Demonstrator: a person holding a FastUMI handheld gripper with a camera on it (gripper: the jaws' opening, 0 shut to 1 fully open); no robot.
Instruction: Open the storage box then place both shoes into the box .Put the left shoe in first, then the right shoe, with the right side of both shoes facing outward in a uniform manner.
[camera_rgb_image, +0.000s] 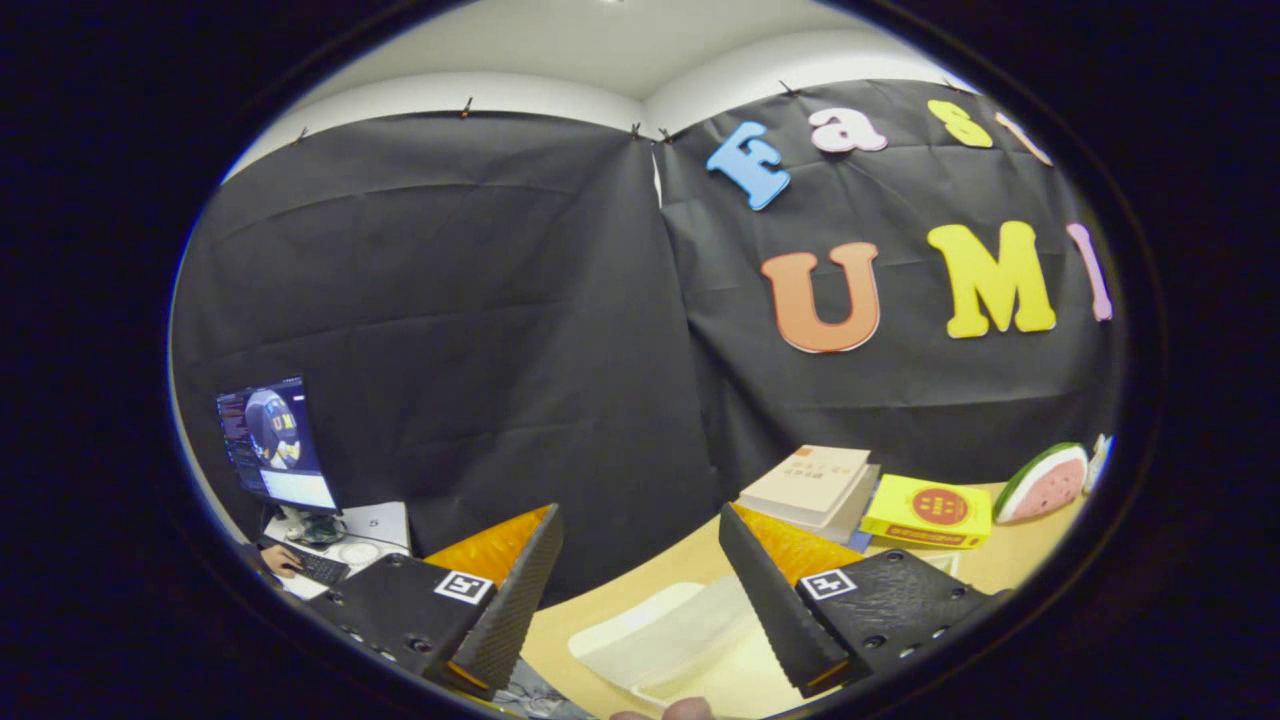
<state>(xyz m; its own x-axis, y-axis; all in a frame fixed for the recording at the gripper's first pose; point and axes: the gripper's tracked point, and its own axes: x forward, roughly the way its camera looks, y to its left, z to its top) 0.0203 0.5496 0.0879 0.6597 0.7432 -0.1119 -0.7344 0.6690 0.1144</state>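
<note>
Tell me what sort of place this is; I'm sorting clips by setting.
Probably an indoor recording booth: black cloth wall, a wooden table with books, and a monitor at a side desk. The gripper hangs open above the table.

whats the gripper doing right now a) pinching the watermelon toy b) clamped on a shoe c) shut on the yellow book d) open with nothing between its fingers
d: the gripper has its fingers spread wide with nothing gripped between them; a translucent white box lies on the table below the gap, and the yellow book and watermelon toy sit well beyond the fingers.
</note>
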